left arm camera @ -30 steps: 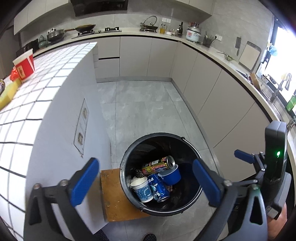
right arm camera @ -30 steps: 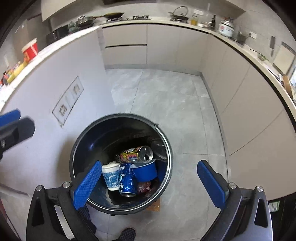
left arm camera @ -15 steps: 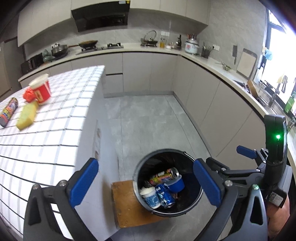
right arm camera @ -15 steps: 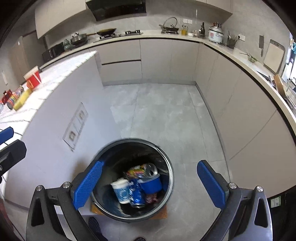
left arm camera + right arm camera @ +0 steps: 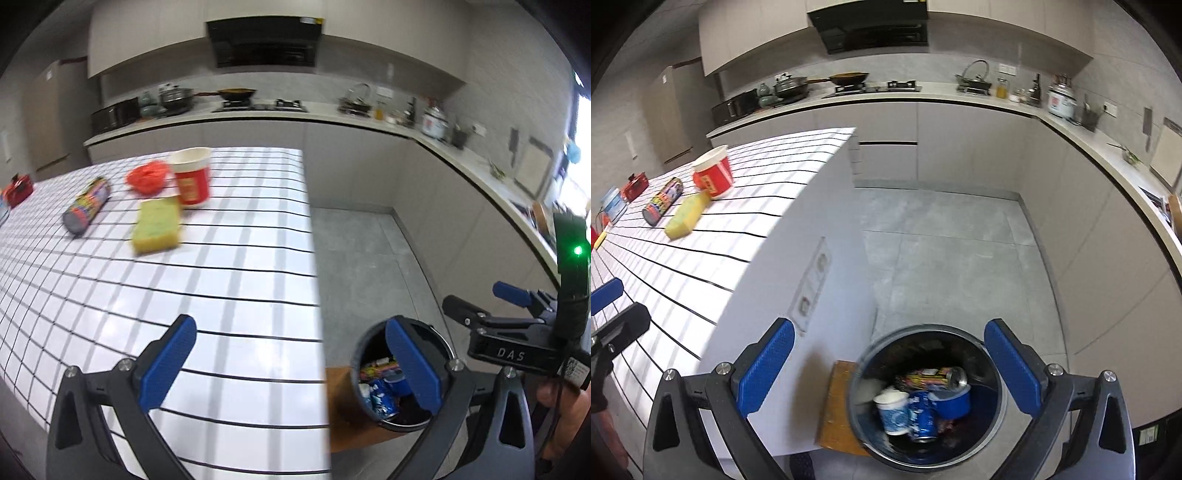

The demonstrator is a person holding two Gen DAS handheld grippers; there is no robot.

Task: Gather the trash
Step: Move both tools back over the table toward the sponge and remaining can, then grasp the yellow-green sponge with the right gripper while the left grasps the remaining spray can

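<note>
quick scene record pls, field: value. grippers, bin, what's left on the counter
left gripper: jaws open, empty, over the counter edge
right gripper: jaws open, empty, above the bin
bin: on the floor beside the counter, upright
bin contents: white cup, blue can, blue bowl, printed can
counter: white tile, dark grid lines
left on counter: red cup, yellow sponge, lying can, red netting
far items at counter's left end: too small to tell

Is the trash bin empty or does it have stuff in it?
Not empty: the trash bin holds cans and cups.
</note>
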